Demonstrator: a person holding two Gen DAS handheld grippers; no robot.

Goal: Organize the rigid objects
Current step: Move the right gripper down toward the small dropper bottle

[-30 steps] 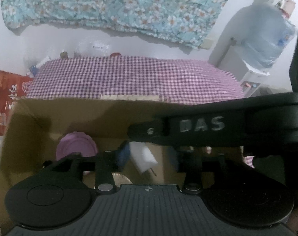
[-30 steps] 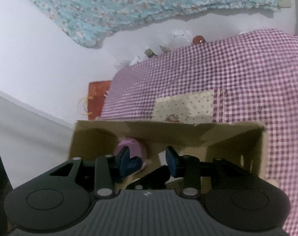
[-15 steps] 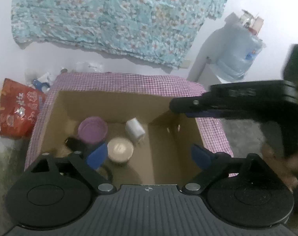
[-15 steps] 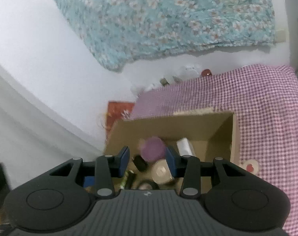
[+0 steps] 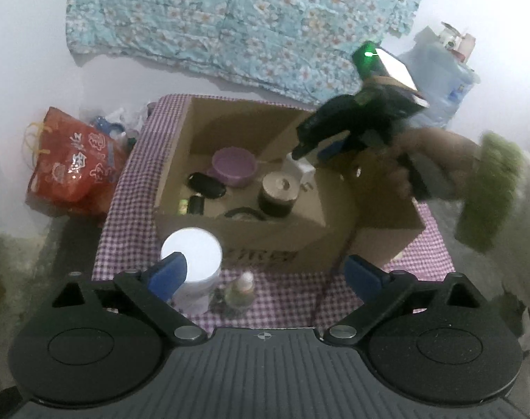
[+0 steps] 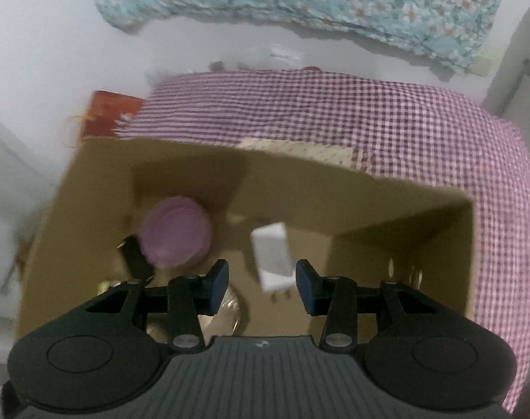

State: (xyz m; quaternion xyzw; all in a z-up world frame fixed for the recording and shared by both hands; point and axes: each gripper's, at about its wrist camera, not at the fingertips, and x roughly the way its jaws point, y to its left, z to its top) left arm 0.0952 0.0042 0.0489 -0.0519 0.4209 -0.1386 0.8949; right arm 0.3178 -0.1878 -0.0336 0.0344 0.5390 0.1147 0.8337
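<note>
An open cardboard box (image 5: 265, 241) stands on a purple checked cloth (image 5: 125, 202). Inside lie a purple bowl (image 5: 233, 166), a white charger (image 5: 299, 169), a round tin (image 5: 278, 192), and dark small items (image 5: 206, 184). My left gripper (image 5: 265, 274) is open and empty, in front of the box, above a white-lidded jar (image 5: 191, 255) and a small clear bottle (image 5: 242, 288). My right gripper (image 6: 261, 284) is open and empty over the box, the charger (image 6: 272, 255) just beyond its fingertips and the bowl (image 6: 175, 235) to the left. It also shows in the left wrist view (image 5: 352, 132).
A red bag (image 5: 72, 167) lies on the floor left of the table. A water jug (image 5: 446, 70) stands at the back right. A floral cloth (image 5: 230, 17) hangs on the wall. Small bottles (image 6: 285, 56) line the table's far edge.
My left gripper has pulled back and up out of the box, so the jar and bottle in front show. My right gripper has moved down closer into the box and opened wider.
</note>
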